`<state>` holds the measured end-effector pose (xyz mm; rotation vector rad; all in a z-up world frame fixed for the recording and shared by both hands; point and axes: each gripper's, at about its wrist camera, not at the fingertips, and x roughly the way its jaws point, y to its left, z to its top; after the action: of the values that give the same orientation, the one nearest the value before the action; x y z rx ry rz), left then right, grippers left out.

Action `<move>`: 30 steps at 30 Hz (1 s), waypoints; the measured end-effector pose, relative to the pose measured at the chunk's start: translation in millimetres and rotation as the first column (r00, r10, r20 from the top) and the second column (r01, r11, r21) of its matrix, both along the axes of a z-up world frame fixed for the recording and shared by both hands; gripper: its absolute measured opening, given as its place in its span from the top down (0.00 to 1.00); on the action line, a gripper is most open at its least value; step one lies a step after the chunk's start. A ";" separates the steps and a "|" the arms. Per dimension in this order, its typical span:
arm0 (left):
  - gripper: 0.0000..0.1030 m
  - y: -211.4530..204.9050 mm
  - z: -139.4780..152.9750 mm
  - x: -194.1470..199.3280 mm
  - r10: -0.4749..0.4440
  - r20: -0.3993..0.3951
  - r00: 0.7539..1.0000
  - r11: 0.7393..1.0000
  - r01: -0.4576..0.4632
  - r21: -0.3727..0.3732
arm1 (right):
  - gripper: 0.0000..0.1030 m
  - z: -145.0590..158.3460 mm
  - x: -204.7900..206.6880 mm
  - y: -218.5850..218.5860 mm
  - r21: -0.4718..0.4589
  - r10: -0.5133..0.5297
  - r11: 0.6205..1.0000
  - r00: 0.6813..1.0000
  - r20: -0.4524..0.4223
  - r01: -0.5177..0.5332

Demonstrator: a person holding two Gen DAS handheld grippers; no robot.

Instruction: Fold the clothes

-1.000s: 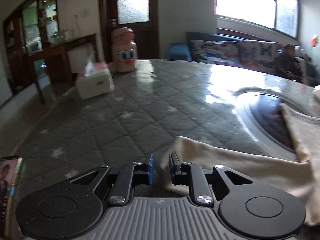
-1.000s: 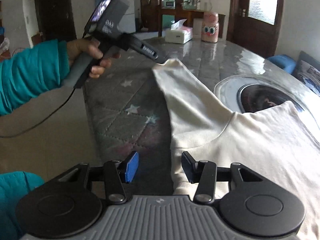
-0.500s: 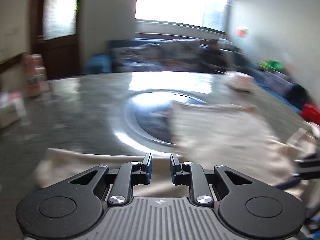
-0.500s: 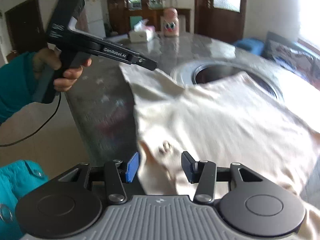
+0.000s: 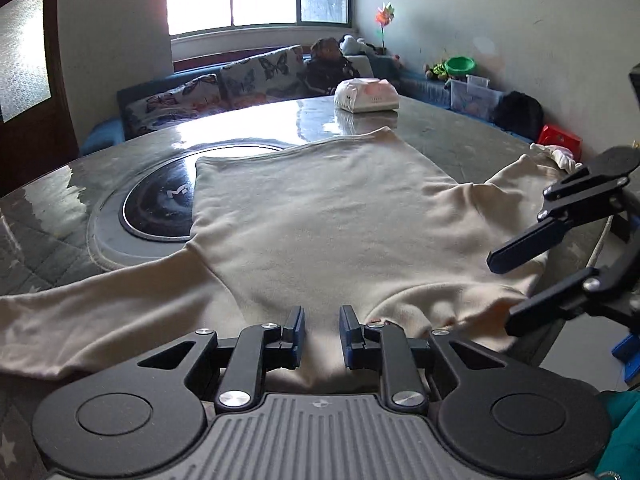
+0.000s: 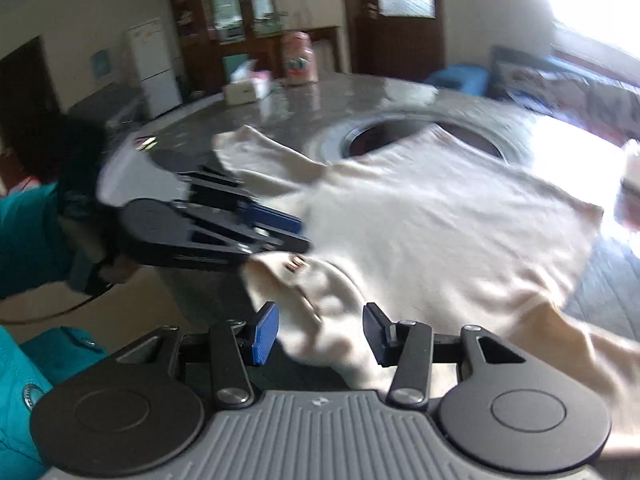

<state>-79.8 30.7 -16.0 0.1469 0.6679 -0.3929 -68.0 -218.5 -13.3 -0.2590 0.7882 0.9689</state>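
A cream long-sleeved top (image 5: 320,216) lies spread flat on the round table, collar toward me, sleeves out to both sides. My left gripper (image 5: 320,334) hovers at the near edge by the collar, jaws a small gap apart and empty. My right gripper (image 6: 318,330) is open over the shoulder and collar fabric (image 6: 320,304), nothing between the pads. In the left wrist view the right gripper (image 5: 516,280) shows at the right, open. In the right wrist view the left gripper (image 6: 280,232) shows at the left, above the left shoulder.
A round grey quilted table (image 5: 460,136) with a dark glass hotplate (image 5: 160,204) in its middle. A white tissue pack (image 5: 366,98) at the far side. A tissue box (image 6: 244,88) and pink jar (image 6: 298,60) by the cabinet side. Sofa under the window.
The left gripper has swung from the left sleeve end to the collar edge. The right gripper has moved over the shoulder fabric. The top lies as before.
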 end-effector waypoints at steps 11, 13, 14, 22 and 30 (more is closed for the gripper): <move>0.72 3.4 25.3 10.5 0.011 0.044 0.999 0.998 -0.009 -0.065 | 0.54 7.2 7.9 -35.3 0.010 -0.206 0.979 0.978 -0.032 0.206; 0.72 -2.4 26.3 18.5 0.012 0.034 0.999 0.997 -0.010 -0.072 | 0.54 8.8 12.7 -46.9 0.001 -0.291 0.957 0.957 -0.023 0.291; 0.72 -6.2 25.9 22.8 0.012 0.032 0.999 0.997 -0.009 -0.072 | 0.54 8.8 15.5 -53.3 -0.005 -0.335 0.942 0.942 -0.021 0.335; 0.72 -37.7 18.2 41.5 -0.062 0.000 0.998 0.988 0.062 -0.139 | 0.54 -6.4 33.5 -98.9 -0.055 -0.593 0.805 0.803 -0.061 0.590; 0.69 -51.2 -1.1 40.5 -0.132 -0.049 0.990 0.978 0.122 -0.167 | 0.54 -7.2 45.7 -142.8 -0.087 -0.777 0.629 0.627 -0.049 0.773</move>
<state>-39.3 -20.4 -17.1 0.0216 0.6846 -0.5753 -22.2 -361.3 -20.4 0.0920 0.8887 0.1172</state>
